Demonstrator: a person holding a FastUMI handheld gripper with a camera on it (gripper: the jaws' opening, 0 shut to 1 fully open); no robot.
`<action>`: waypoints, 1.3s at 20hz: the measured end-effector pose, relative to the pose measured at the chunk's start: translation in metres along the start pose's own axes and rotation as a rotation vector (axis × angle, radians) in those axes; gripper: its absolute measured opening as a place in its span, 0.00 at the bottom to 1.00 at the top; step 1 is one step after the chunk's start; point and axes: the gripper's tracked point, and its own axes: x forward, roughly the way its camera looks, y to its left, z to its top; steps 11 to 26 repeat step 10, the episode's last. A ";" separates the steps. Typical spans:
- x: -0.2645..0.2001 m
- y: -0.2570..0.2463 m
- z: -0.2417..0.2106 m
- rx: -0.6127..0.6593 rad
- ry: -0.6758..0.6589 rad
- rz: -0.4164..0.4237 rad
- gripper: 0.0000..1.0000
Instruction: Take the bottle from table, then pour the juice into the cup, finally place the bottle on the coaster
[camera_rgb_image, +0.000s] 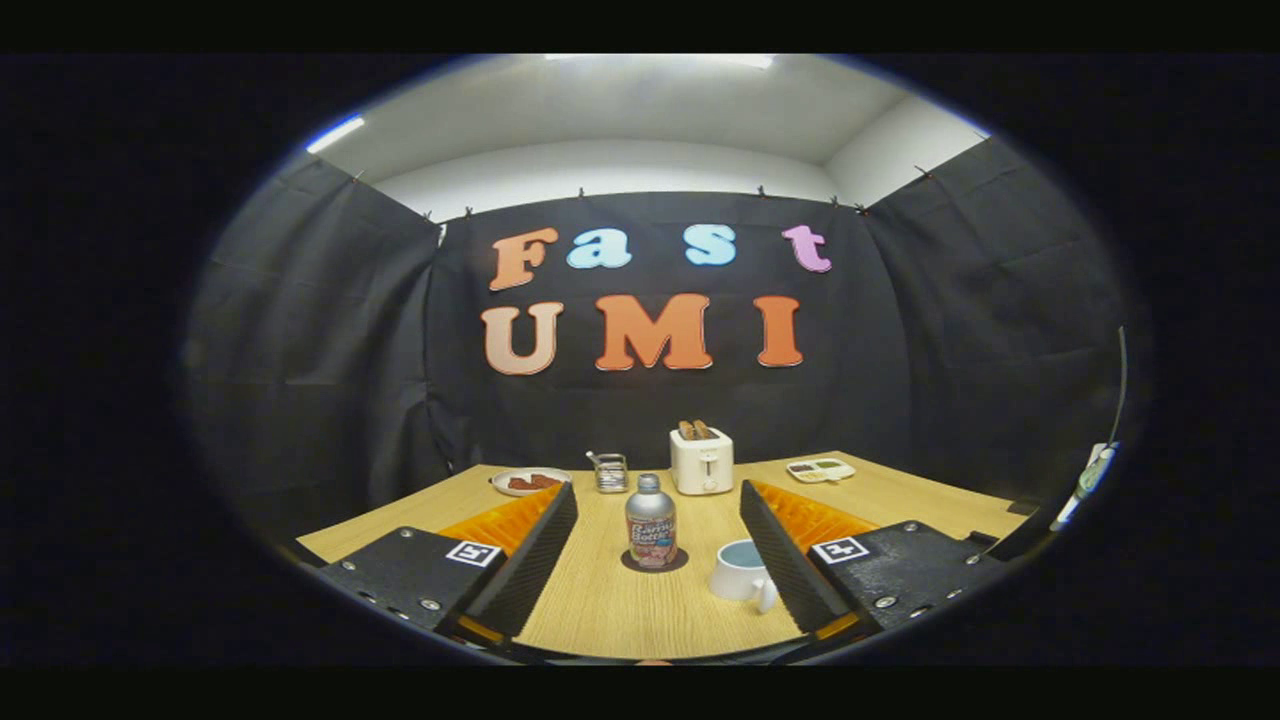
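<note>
Gripper view. The gripper (658, 505) has its two fingers spread wide apart and holds nothing; neither finger touches any object. The left finger (525, 560) and the right finger (790, 560) reach forward over the wooden table (620, 610).

Reference landmark: the bottle (651, 522). It stands upright on the table, in the gap between the two fingers and slightly beyond their tips, clear of both. It is a metallic bottle with a screw cap in place and a printed label around its body. Its base sits on the coaster (654, 563), a dark round disc whose rim shows around the bottom of the bottle.

The cup (742, 572) stands just to the right of the bottle and nearer to the camera, close against the inner face of the right finger. It is a white mug, upright, with a pale blue interior; its handle points toward the camera. Whether it touches the finger cannot be determined.

Behind the bottle and slightly right stands a white toaster (701, 460) with two slices of bread (695, 430) protruding from its slots. Behind the bottle and slightly left is a small wire rack (609, 472). Farther left of the rack lies a plate (531, 482) carrying reddish-brown food. To the right of the toaster lies a flat white tray (820, 469) with compartments.
</note>
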 end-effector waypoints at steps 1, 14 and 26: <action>-0.003 0.000 0.001 0.000 -0.008 -0.001 0.97; -0.016 0.020 0.017 -0.028 -0.037 0.040 0.97; -0.016 0.020 0.017 -0.028 -0.037 0.040 0.97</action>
